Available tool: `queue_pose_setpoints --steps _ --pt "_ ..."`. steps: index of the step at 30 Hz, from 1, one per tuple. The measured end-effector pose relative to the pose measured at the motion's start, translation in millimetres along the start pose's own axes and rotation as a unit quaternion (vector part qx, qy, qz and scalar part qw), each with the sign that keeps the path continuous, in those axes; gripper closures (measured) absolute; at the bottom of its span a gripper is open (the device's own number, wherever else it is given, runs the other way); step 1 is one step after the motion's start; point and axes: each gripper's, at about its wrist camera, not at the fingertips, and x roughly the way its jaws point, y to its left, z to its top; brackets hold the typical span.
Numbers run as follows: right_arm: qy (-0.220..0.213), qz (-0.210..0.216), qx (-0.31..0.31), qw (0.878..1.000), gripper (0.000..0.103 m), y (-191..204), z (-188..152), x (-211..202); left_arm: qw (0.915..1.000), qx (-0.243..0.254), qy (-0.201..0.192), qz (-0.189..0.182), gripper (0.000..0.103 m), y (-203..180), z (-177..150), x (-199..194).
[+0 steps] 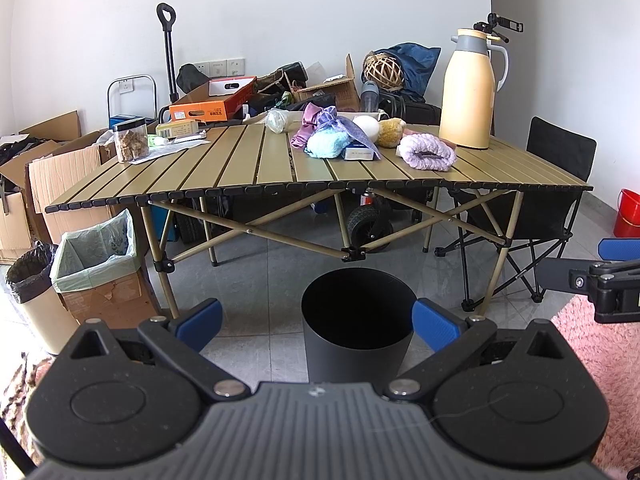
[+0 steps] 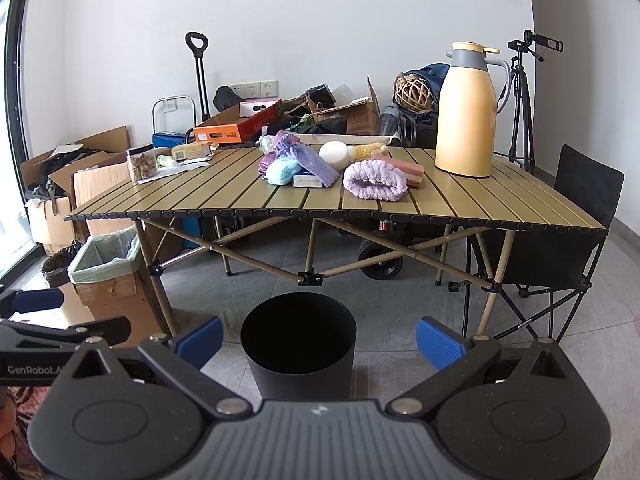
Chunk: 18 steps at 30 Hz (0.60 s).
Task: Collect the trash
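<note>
**Both claws spread and empty, trash up and ahead on the desk**

While both claws hang low over the floor, nothing is held: the left claw (image 1: 316,322) is seen spread wide with bare blue pads, and the right claw (image 2: 318,340) is spread just as wide and just as empty. A black bin (image 1: 356,326) stands on the floor directly ahead of both, between them and the desk (image 1: 240,168), its mouth open upward.

The likely trash is found on the desk, above and beyond the bin. A heap of soft things (image 1: 336,136) sits near the middle, with a small flat box (image 1: 360,154) at its front edge, its long side running across the view. At the far left corner lie papers and a tube (image 1: 160,141) beside a jar (image 1: 130,140).

The heap is judged roughly central to both claws; the left corner is nearer the left claw. Which items count as trash cannot be told for certain. A reach up and forward over the bin is called for.
</note>
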Motion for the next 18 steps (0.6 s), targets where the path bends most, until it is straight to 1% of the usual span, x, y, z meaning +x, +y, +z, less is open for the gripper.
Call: queue_pose_setpoints --steps 13,18 --pt "-0.001 0.000 0.000 1.000 0.000 -0.2 -0.3 0.5 1.0000 0.000 -0.001 0.000 0.000 -0.7 -0.9 -0.8" --pt "-0.008 -0.004 0.003 1.000 0.000 -4.4 1.1 2.4 1.0000 0.002 -0.005 -0.004 0.000 -2.1 0.8 0.4"
